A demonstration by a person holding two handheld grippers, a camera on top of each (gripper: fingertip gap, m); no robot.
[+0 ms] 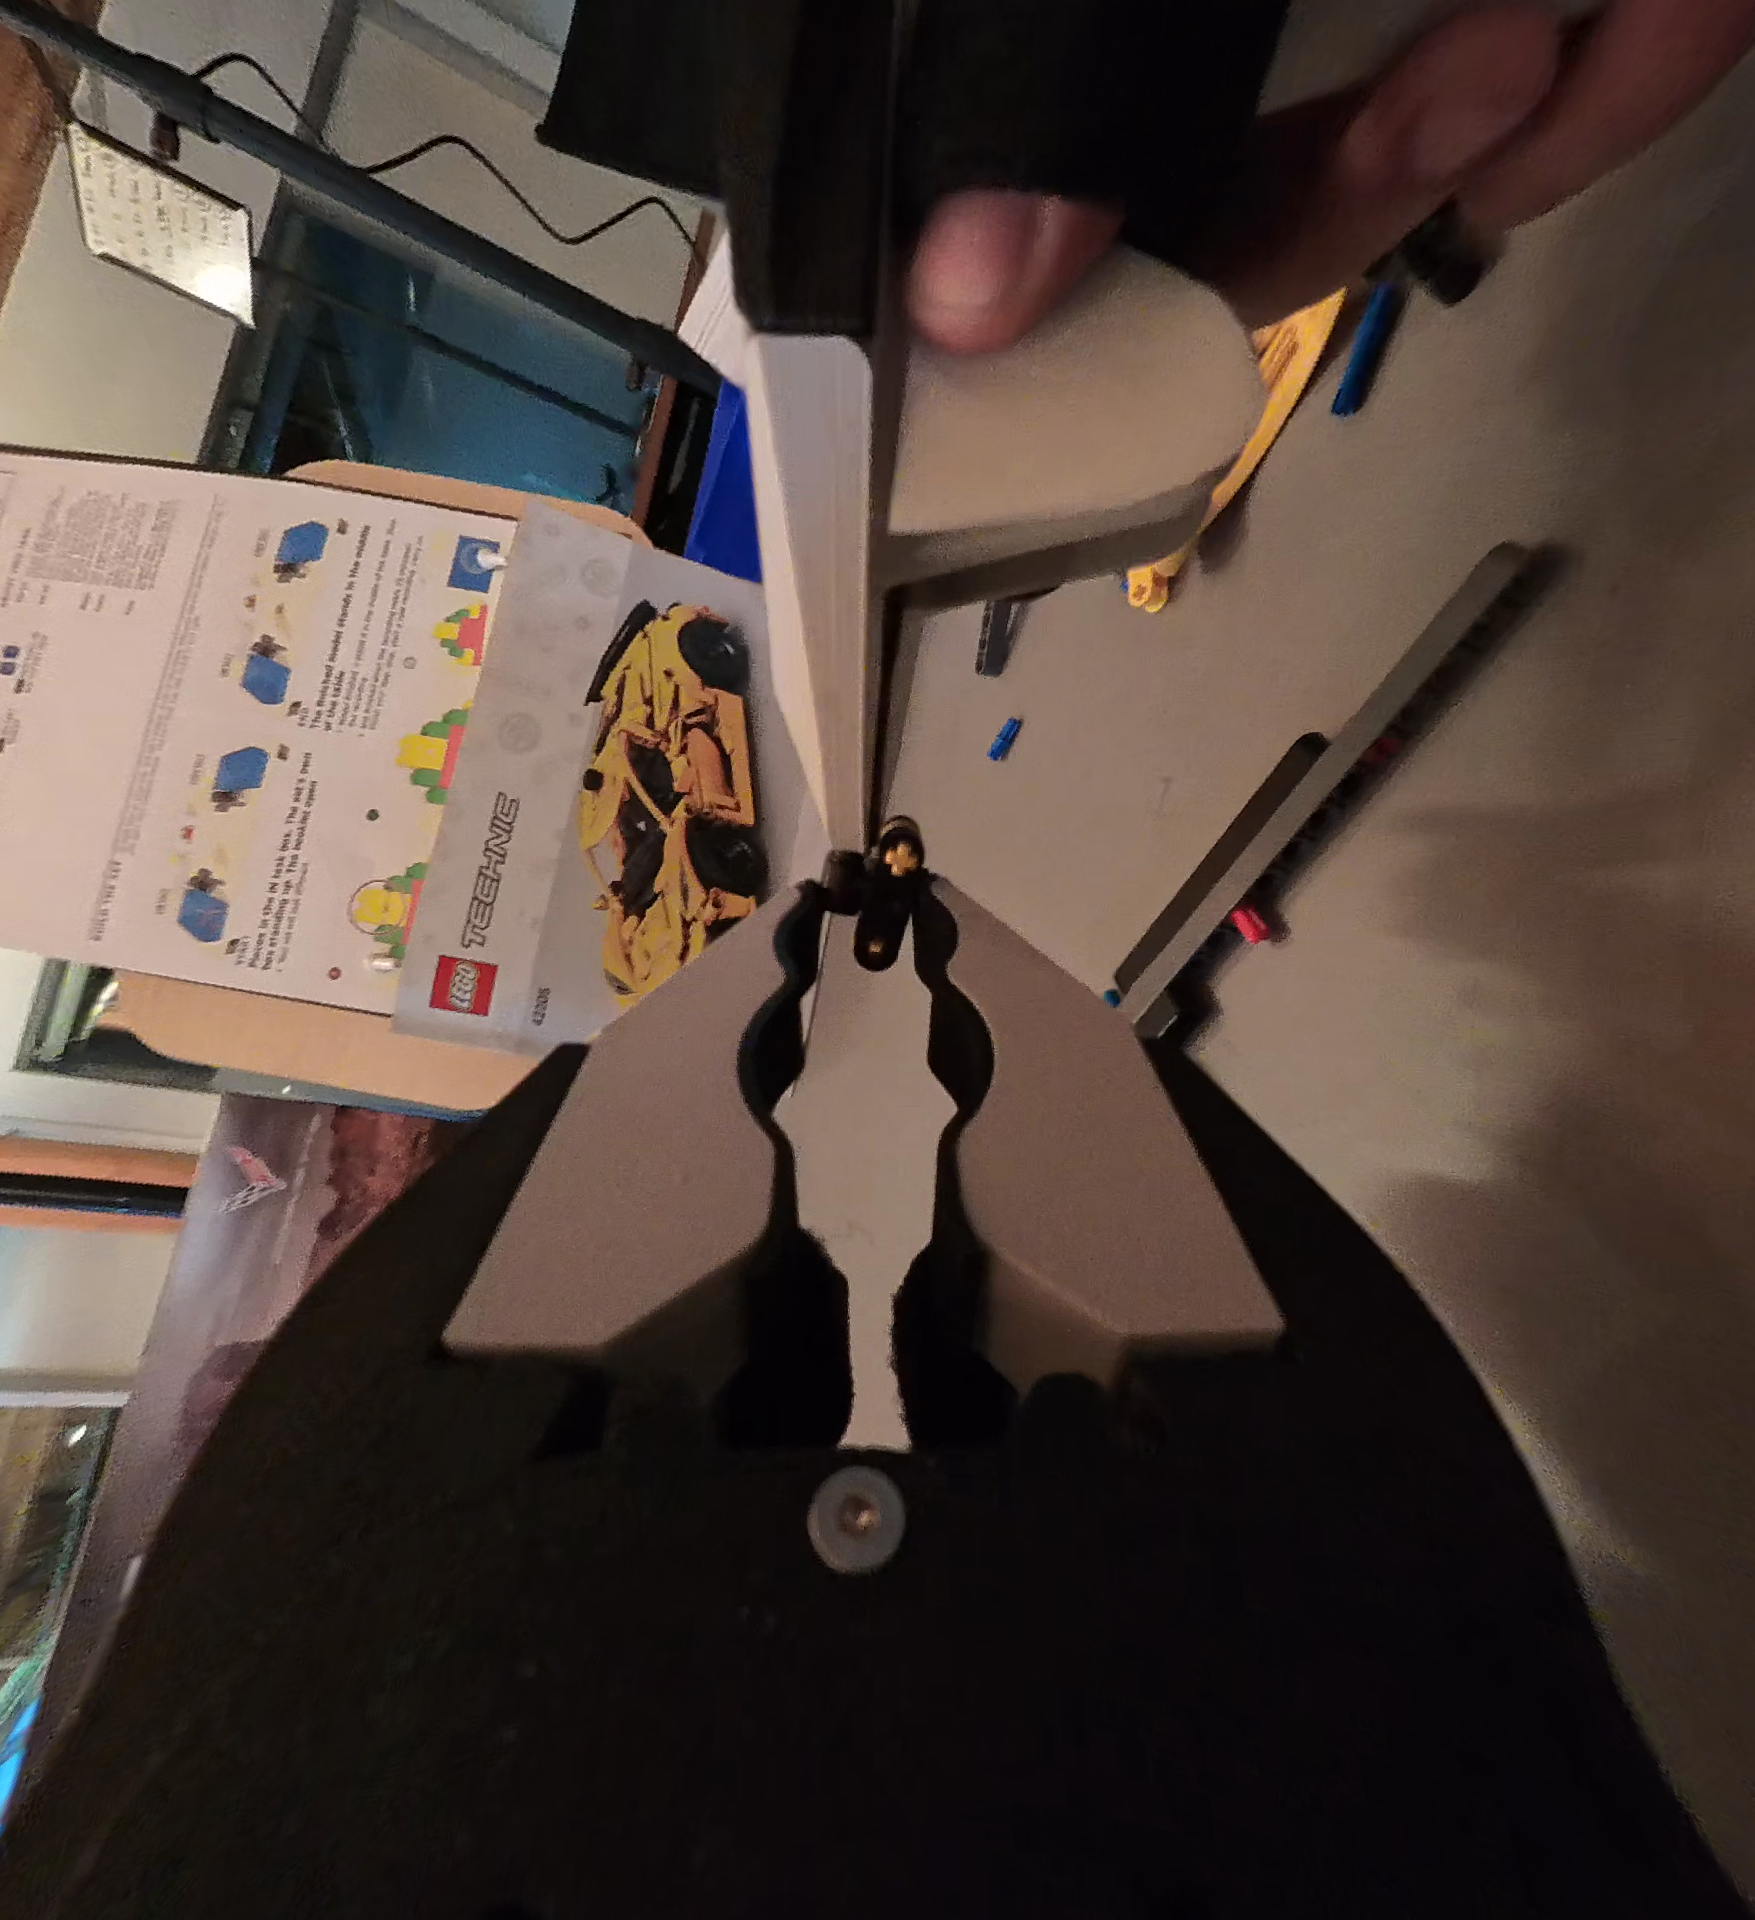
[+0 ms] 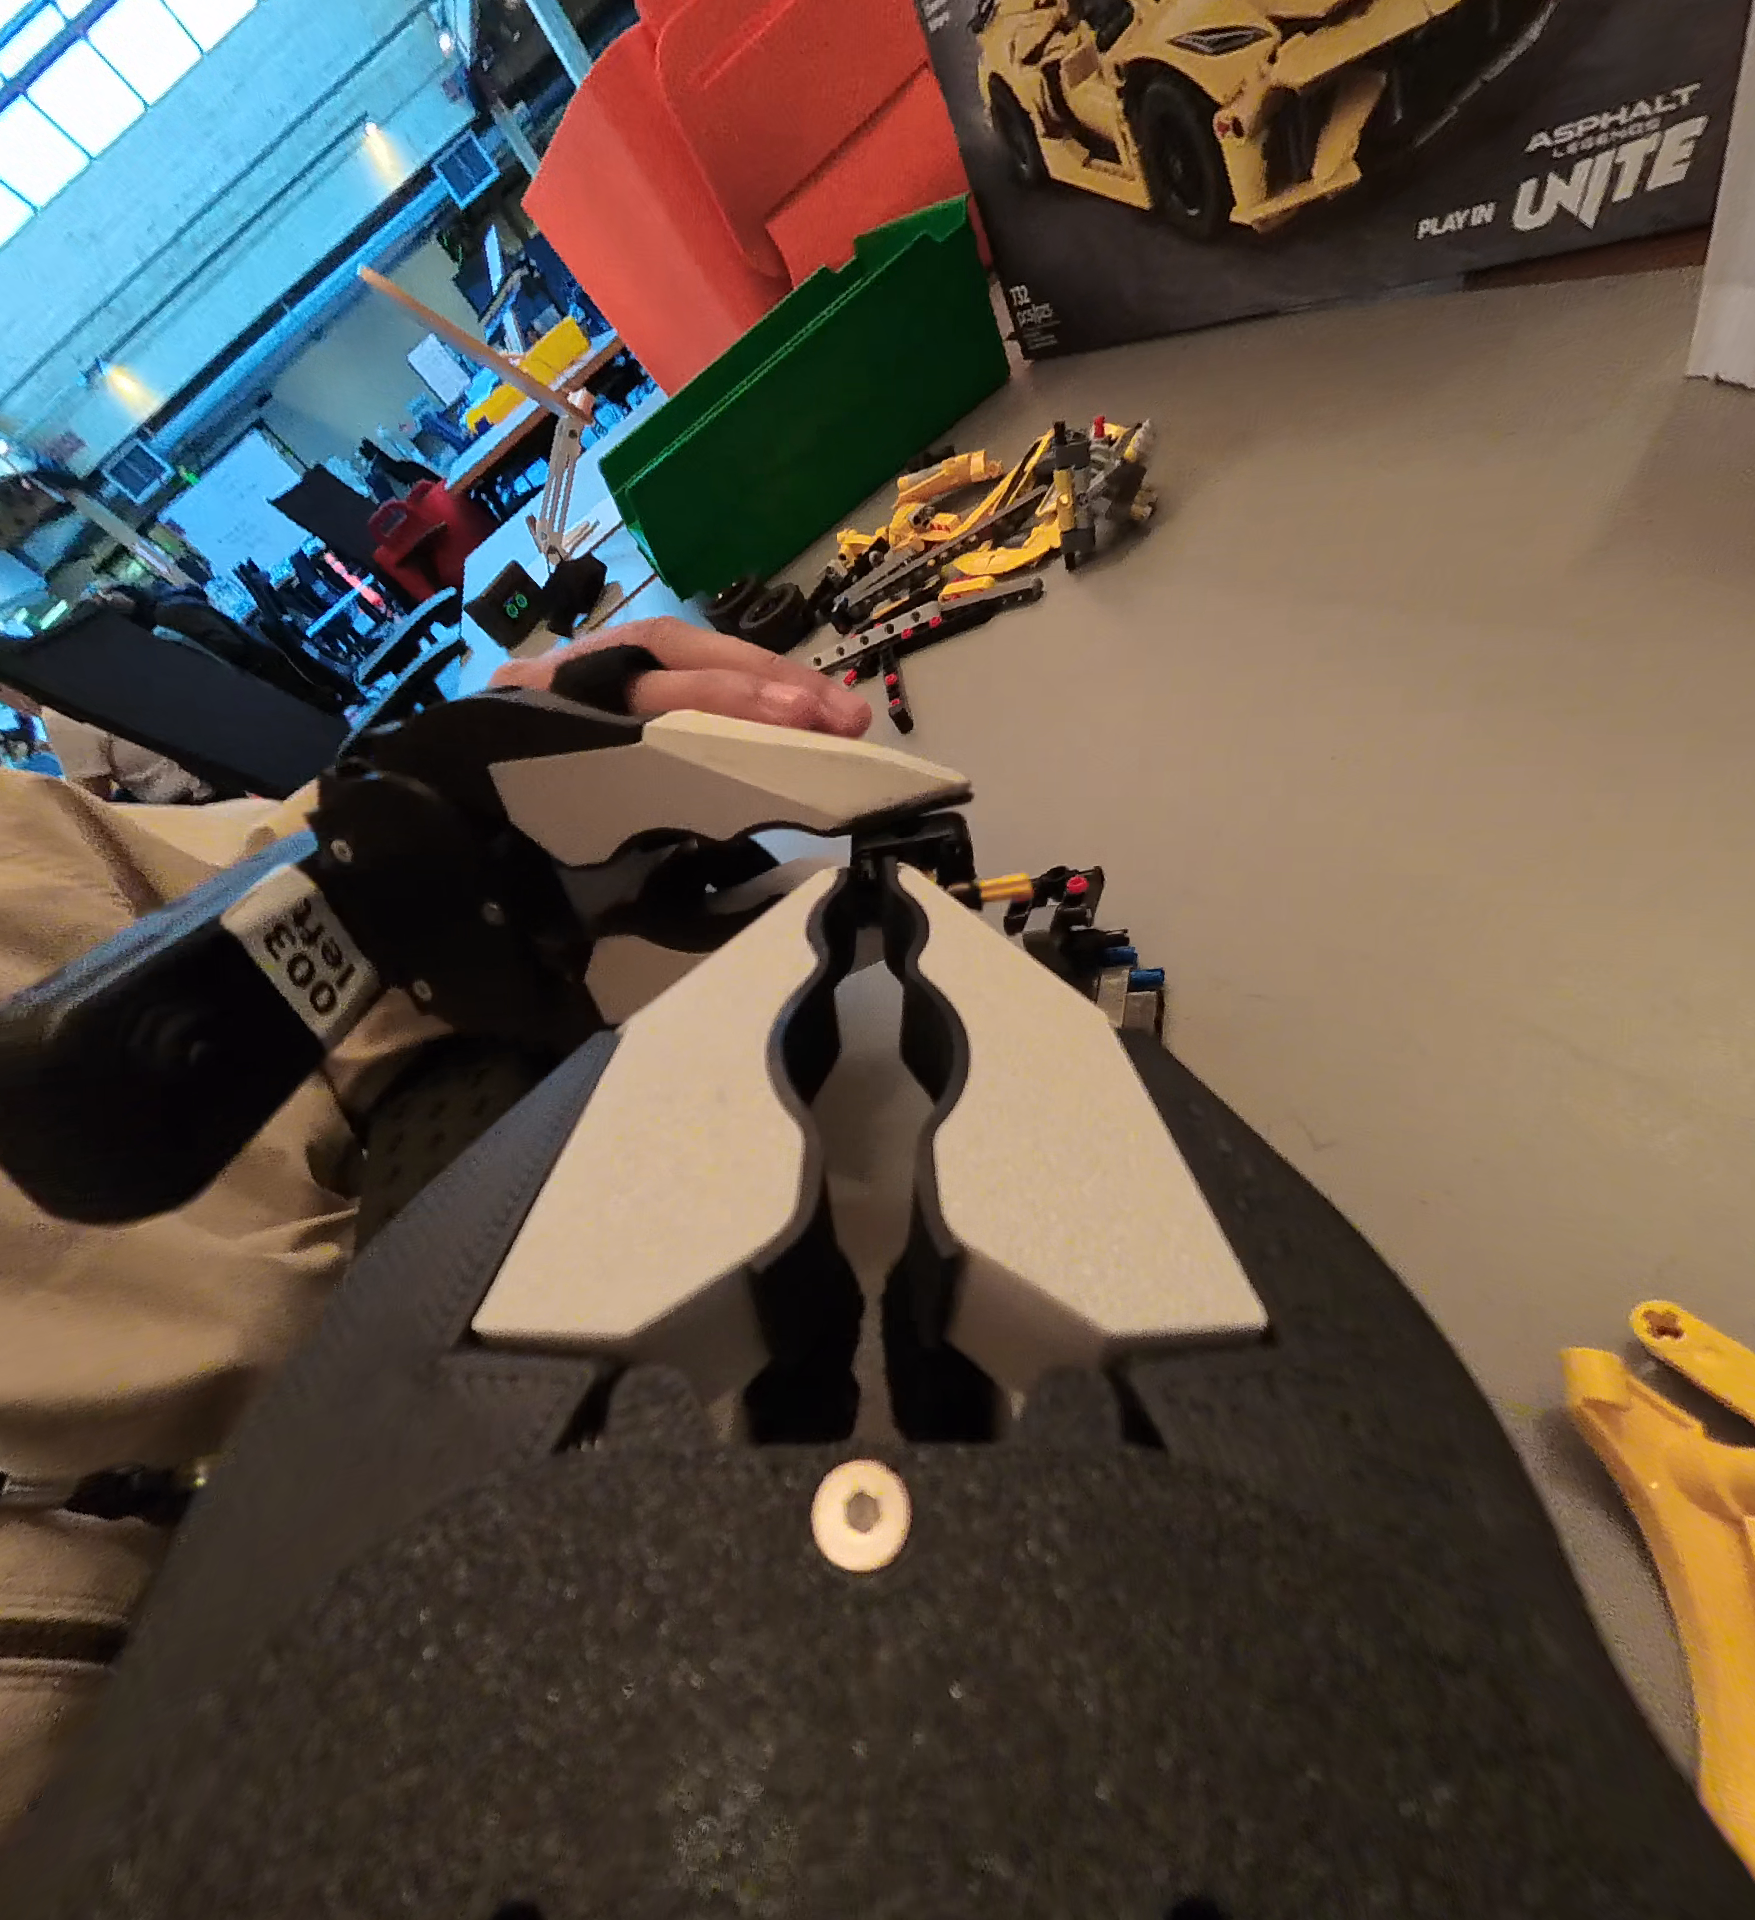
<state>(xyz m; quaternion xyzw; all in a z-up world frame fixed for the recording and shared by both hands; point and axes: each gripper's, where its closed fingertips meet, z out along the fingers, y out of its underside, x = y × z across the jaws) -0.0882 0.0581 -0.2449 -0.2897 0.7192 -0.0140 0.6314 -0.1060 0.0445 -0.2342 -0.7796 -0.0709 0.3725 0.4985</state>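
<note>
I see both tools meet at one small black piece (image 1: pixel 885 894) above the grey tabletop (image 2: pixel 1424 727). My left hand-held gripper (image 1: pixel 868 899) is clamped on it, and the right hand-held gripper (image 2: pixel 878 878) pinches it too. A loose pile of yellow parts (image 2: pixel 977 540) lies farther away, near a green bin (image 2: pixel 811 416).

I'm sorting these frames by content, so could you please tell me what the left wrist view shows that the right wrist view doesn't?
Only the left wrist view shows the instruction booklet and printed sheet.

Only the right wrist view shows the green bin, the pile of yellow and grey parts and the car box.

Both show the small black assembly, pinched by the left hand-held gripper and the right hand-held gripper.
</note>
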